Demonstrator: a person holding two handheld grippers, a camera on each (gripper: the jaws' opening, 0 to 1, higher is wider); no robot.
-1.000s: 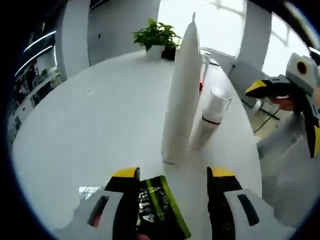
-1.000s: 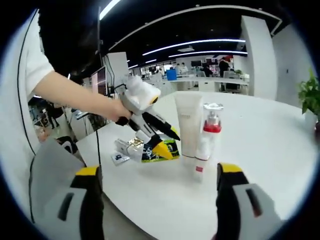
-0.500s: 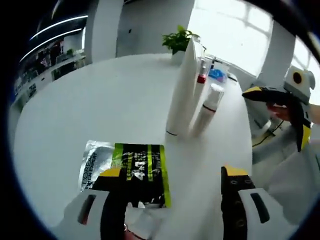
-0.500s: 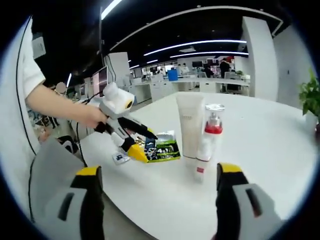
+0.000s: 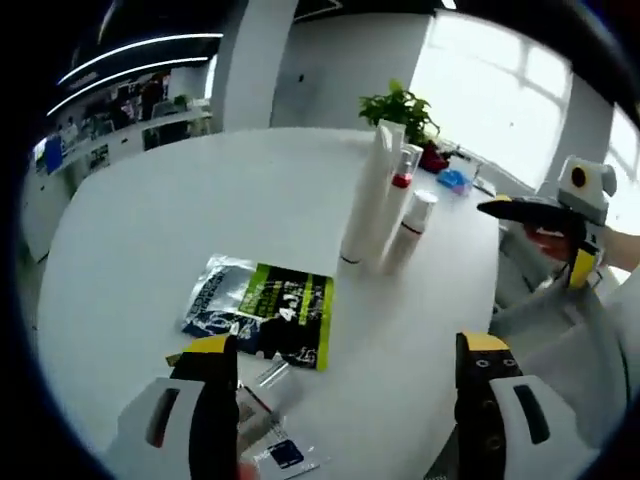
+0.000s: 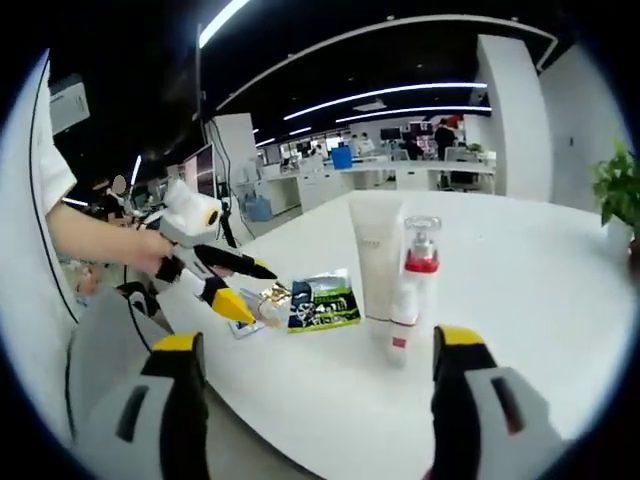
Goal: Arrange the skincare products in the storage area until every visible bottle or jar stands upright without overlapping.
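Left claw [image 5: 340, 350] hanging with jaws apart and empty, now pulled back off the green-and-black sachet [image 5: 282, 313] it was pressing on a second ago. Sachet lying flat near the counter [image 5: 160, 220] edge closest to the person, silver sachet [image 5: 215, 300] tucked partly under its side, small clear packets [image 5: 272, 450] just beside, right at the rim.

Right claw [image 6: 315, 350] also holding jaws apart and empty, hovering off the counter edge, not moved in the last second.

Further in toward the counter middle: white tube [image 6: 375, 255] standing upright on its cap, red-collared pump bottle [image 6: 420, 250] upright just beside it, slim white bottle [image 6: 400, 320] in front, touching or nearly so — cannot tell which. Potted plant [image 5: 400, 105] at the far edge.

Reading: bottles looking settled upright; sachets released but overlapping, so likely some tidying left.
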